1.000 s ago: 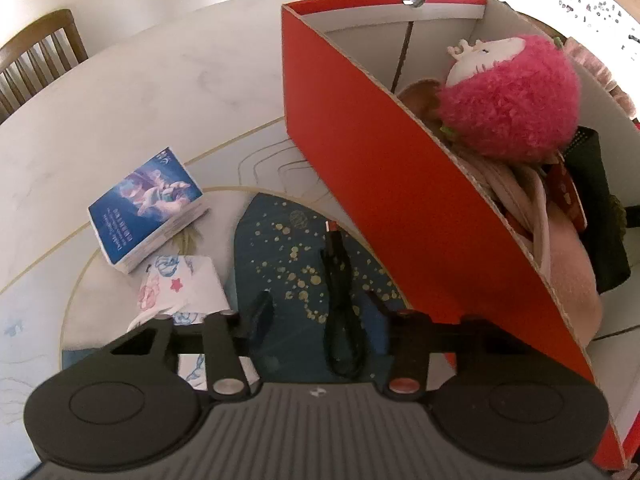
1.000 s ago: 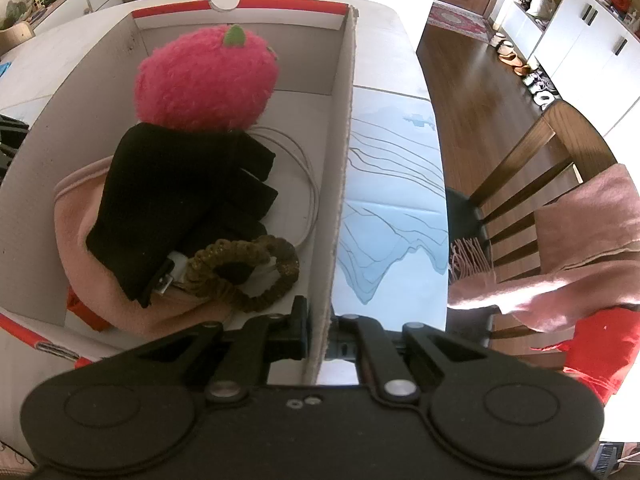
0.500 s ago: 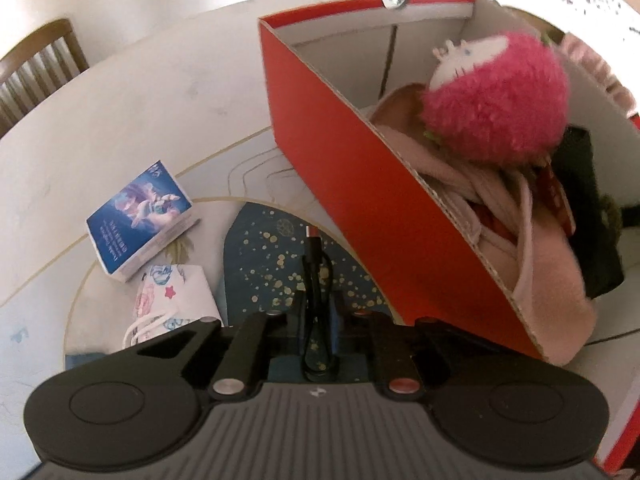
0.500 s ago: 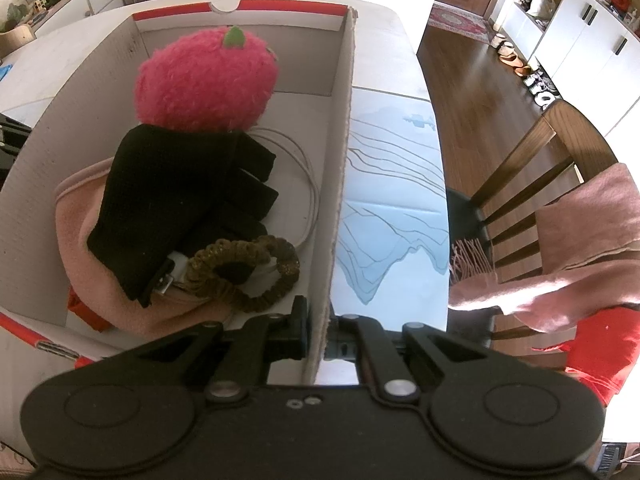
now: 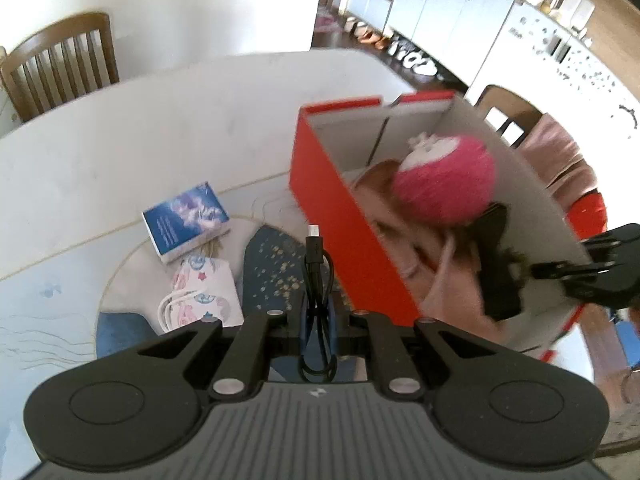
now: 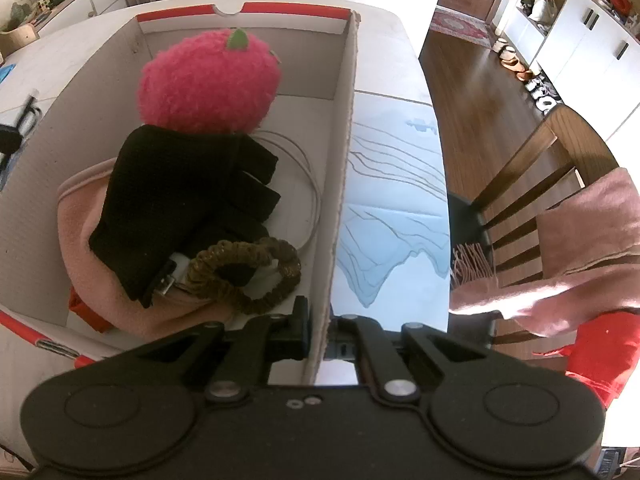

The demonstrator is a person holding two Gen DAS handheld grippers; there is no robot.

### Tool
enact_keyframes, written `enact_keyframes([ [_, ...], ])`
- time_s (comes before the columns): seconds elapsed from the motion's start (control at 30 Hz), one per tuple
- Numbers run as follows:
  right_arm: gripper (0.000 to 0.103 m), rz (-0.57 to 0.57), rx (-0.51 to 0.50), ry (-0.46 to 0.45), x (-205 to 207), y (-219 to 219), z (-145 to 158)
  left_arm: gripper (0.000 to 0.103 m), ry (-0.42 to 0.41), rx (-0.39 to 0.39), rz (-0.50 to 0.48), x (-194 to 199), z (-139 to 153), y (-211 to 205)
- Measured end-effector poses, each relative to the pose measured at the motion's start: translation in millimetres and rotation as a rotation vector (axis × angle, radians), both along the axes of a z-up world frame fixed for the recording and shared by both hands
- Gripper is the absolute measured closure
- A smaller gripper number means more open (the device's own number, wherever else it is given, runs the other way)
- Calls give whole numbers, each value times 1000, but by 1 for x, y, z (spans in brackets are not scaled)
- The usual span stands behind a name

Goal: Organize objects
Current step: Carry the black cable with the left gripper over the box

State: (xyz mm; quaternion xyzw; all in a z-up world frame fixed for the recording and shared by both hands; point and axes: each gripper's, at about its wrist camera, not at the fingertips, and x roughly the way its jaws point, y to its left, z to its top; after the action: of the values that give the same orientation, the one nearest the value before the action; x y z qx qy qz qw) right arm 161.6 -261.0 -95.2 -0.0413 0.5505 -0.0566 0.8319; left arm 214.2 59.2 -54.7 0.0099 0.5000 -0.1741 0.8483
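Note:
My left gripper [image 5: 318,316] is shut on a coiled black USB cable [image 5: 316,276] and holds it above the table, left of the red cardboard box [image 5: 352,232]. The box holds a pink plush strawberry [image 6: 208,84], a black glove [image 6: 188,196], a pink cloth [image 6: 80,236], a brown scrunchie [image 6: 248,272] and a white cord [image 6: 312,200]. My right gripper [image 6: 320,328] is shut on the box's right wall [image 6: 340,184] at its near end. It also shows in the left wrist view [image 5: 596,268] at the box's far side.
A blue-covered book [image 5: 186,220] and a patterned pouch [image 5: 200,296] lie on the table mat left of the cable. Wooden chairs stand at the back left [image 5: 60,68] and at the right, with a pink scarf [image 6: 560,256] over one.
My left gripper closed on the black cable and lifted it off the mat, rising and pulling back from the box. The right gripper stayed clamped on the box wall.

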Motion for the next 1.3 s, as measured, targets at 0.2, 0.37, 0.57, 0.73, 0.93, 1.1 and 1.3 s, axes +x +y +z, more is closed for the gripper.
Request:
enact_keyframes([
  [0.2, 99, 2, 0, -5, 0, 0, 1, 94, -46, -66, -25, -12, 43, -7],
  [0.37, 99, 5, 0, -8, -1, 0, 1, 94, -57, -143, -49, -12, 74, -23],
  [0.57, 99, 9, 4, -12, -2, -1, 2, 94, -54, -206, -44, 0, 88, -48],
  [0.73, 99, 11, 6, -15, -3, -1, 2, 94, -15, -218, -22, 15, 76, -74],
  [0.93, 99, 13, 9, -17, -3, -1, 2, 94, 34, -211, 42, 30, 51, -95],
  [1.1, 99, 13, 9, -17, -3, -1, 2, 94, 54, -155, 52, 37, 32, -105],
  [1.3, 99, 13, 9, -17, -3, -2, 2, 94, 85, -69, 71, 40, 3, -107],
])
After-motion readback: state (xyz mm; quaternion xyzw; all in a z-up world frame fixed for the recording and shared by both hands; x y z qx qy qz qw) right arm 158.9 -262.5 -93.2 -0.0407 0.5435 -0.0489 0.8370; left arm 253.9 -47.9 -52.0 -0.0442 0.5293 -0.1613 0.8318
